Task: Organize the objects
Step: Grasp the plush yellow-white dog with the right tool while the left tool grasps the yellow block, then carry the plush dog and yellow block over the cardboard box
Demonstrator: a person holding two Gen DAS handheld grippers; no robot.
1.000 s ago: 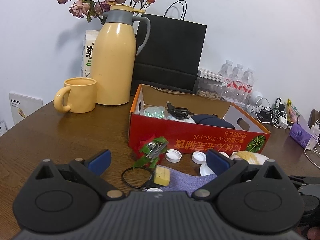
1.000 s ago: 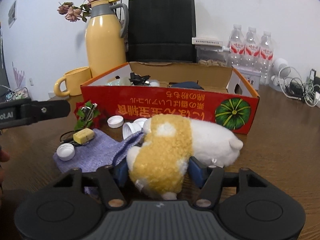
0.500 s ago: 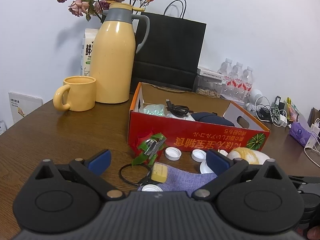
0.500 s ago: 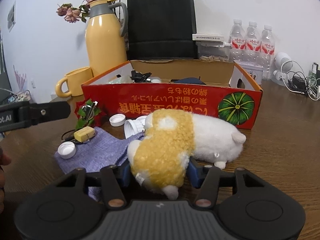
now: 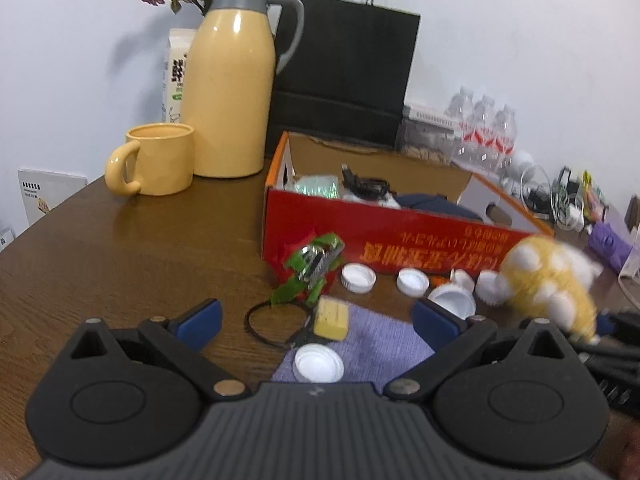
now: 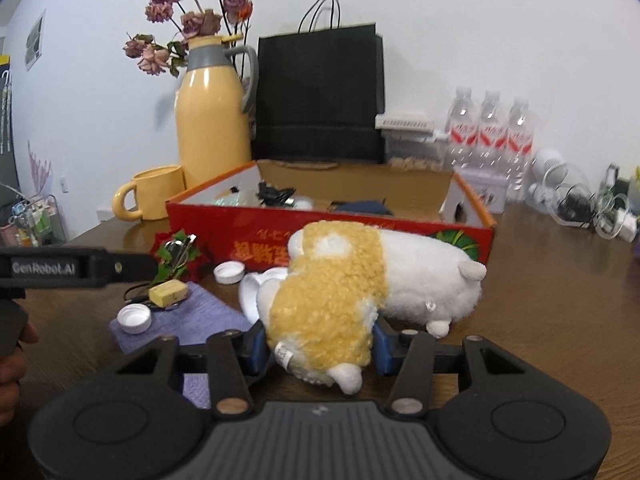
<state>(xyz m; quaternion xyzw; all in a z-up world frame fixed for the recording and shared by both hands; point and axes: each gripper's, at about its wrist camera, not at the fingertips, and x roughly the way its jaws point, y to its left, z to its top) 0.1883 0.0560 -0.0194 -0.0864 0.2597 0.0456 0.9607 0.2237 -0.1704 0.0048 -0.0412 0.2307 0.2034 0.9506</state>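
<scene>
My right gripper is shut on a white and yellow plush toy and holds it lifted above the table in front of the red cardboard box. The toy shows blurred in the left wrist view. My left gripper is open and empty over a purple cloth. On and around the cloth lie white bottle caps, a yellow block, a black ring and a green-wrapped clip. The box holds a cable and dark items.
A yellow thermos, yellow mug, black paper bag and milk carton stand behind the box. Water bottles and cables are at the back right. The table edge curves at the left.
My right gripper has lifted the plush toy off the table and raised it toward the box. My left gripper has shifted slightly and stays open.
</scene>
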